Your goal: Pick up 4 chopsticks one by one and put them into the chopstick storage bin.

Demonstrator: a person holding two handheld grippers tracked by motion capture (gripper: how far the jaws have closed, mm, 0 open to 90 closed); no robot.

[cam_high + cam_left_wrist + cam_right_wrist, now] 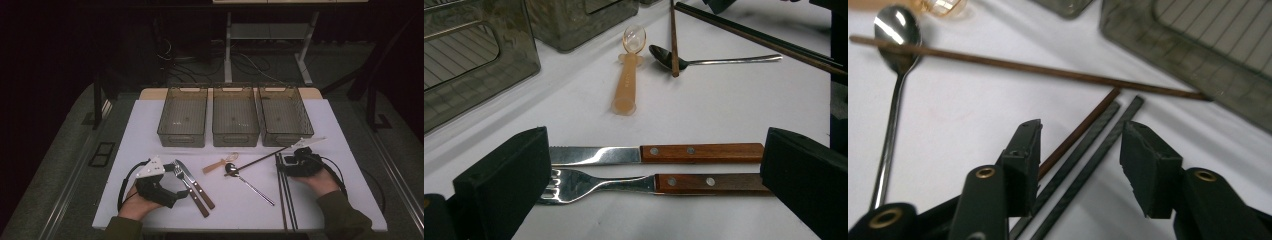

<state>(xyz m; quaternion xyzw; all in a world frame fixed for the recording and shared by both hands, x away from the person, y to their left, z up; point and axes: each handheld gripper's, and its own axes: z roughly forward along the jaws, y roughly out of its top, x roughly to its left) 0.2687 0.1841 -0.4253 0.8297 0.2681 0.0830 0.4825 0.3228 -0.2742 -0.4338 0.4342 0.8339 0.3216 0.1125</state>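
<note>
All three bins (pixel 183 120) at the far end of the bench (pixel 150 130) hold nothing, so by my reading the sorting of cutlery into them has not produced anything yet and every piece is left to move

The right gripper (pixel 1080 150) hovers low over the black chopsticks (pixel 1088 165), its fingers (pixel 1023 155) parted with the sticks lying between them, no pad pressing on them. A brown chopstick (pixel 1078 131) lies just beside the black pair, and a second brown one (pixel 1013 65) runs across the steel spoon (pixel 897 35), resting on its bowl

The left gripper (pixel 649 170) sits with fingers wide apart around the knife (pixel 649 152) and fork (pixel 639 184), which lie side by side on the bench, untouched by the pads

Materials: the bins are smoky translucent plastic with ribbed floors and cut-out handles. Knife and fork have bright steel ends and riveted wooden handles. The black chopsticks look square-edged and matte; the brown ones are thin and round. The steel spoon is polished and mirror-like. A small amber spoon (pixel 629 70) of soft-looking translucent plastic lies near it, its handle thick and stubby
</note>
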